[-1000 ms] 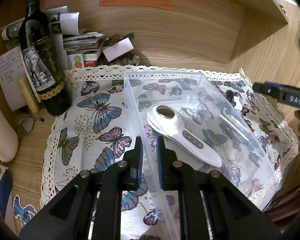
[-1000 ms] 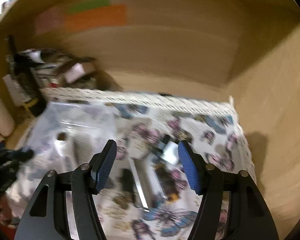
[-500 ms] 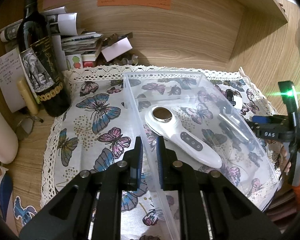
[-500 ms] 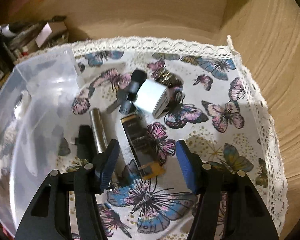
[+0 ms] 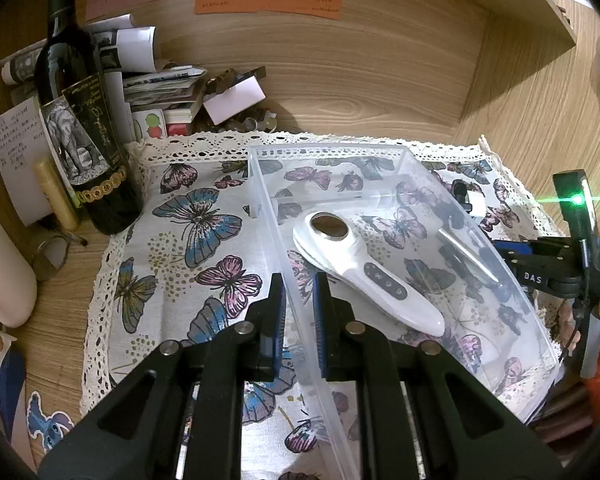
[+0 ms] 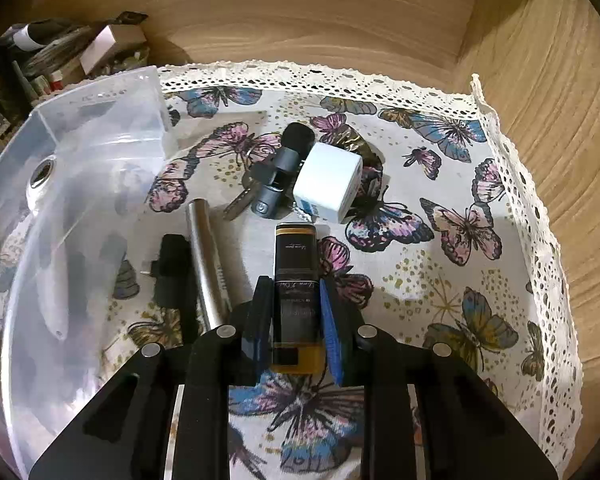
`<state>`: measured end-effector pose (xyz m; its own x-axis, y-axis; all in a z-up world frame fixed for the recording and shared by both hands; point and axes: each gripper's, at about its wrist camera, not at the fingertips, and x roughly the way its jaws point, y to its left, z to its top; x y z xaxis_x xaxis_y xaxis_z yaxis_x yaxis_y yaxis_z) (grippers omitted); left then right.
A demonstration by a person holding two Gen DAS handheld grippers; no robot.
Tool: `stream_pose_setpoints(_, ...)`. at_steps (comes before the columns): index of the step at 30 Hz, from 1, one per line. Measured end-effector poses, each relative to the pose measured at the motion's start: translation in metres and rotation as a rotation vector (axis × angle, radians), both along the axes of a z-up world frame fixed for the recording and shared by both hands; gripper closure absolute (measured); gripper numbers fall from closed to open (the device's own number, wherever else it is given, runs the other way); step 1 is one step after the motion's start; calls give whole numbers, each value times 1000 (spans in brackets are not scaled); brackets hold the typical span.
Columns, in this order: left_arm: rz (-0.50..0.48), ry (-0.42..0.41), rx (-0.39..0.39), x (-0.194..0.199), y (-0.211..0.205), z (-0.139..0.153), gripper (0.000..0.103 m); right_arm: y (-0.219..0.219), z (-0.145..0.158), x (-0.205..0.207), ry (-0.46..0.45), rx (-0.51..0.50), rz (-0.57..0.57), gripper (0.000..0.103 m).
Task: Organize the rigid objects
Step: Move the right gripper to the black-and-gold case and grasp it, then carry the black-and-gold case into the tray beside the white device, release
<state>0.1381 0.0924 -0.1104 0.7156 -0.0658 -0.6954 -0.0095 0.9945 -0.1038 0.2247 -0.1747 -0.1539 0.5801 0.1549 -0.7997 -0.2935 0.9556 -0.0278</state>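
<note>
clear bin [image 5: 396,152]: holds white device [image 5: 364,272] | amber bottle [image 6: 296,280]: flat on cloth

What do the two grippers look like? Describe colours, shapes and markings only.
Both are black, angular two-finger tools with silver round bolts at the linkage joints. The left gripper and the right gripper have blue pads lining the jaws. In the left wrist view, the right tool's body carries white "DAS" lettering and a black module with a glowing green light. An orange sleeve shows at that hand.

Both views are being lit warmly and rather dimly, with dark vignetting and strong bending at the edges. A green lamp [image 5: 577,200] is flaring at the right. The plastic bin [image 6: 100,92] is glaring; focus is sharp.
</note>
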Motion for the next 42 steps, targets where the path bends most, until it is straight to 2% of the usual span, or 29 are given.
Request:
stream_pose_setpoints(4,0,0,3,1,0,0,90,-1,16,-8,-35,21,2,81)
stream_pose_setpoints(14,4,-1,-4,1,0,1,90,10,79,-31,-193,86,40,81)
stream_pose_setpoints(22,3,-1,-6,1,0,1,90,37,101,-38,-254,121,124,81)
stream_pose_setpoints(32,4,-1,-10,1,0,1,90,78,101,-43,-253,131,240,81)
stream_pose_setpoints(42,3,-1,-10,1,0,1,90,109,75,-28,-164,74,295,81)
